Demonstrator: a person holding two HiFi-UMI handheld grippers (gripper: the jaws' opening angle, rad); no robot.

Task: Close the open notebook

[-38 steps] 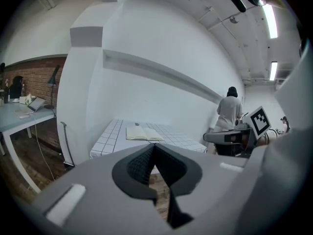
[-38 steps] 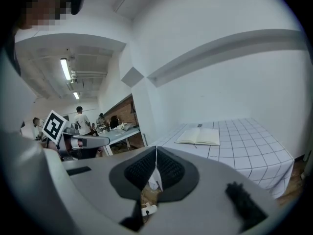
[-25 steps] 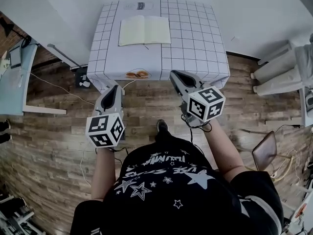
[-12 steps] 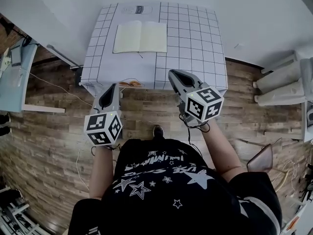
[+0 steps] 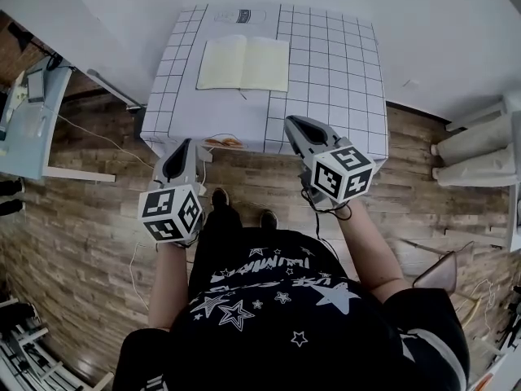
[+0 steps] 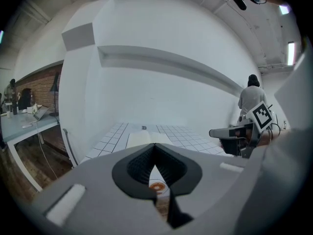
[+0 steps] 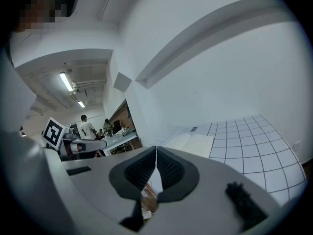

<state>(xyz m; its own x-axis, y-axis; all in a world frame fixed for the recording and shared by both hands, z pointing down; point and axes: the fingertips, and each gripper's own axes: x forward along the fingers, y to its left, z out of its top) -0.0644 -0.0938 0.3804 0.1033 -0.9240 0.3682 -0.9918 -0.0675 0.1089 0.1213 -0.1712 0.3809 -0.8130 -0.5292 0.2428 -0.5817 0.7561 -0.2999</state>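
A small table (image 5: 362, 125) stood against a white wall (image 5: 423, 23). A white cloth (image 5: 326, 63) with a grid of dark lines covered it. The cloth hung down over the near edge, and an orange picture (image 5: 224, 142) was printed there. The notebook (image 5: 244, 63) lay open and flat on the far left part of the table, with both pale pages up and its spine pointing toward the wall. Just behind it, near the far edge, was a small label (image 5: 244, 16).

The floor (image 5: 89, 210) was of wood planks in brown and grey tones. Thin cables (image 5: 98, 135) ran over it to the left of the table. At the far left stood a light blue desk (image 5: 24, 137). The left gripper view showed a brick wall (image 6: 44, 80) behind that desk. The right gripper view showed several people (image 7: 87, 126) far down the room under long ceiling lamps (image 7: 66, 81).

The left gripper (image 5: 182, 147) and the right gripper (image 5: 291, 123) were both on the near side of the table, well apart from the notebook. The left one was over the floor, just before the hanging cloth. The tip of the right one reached the near edge. Each had its jaws pressed together with nothing between them.
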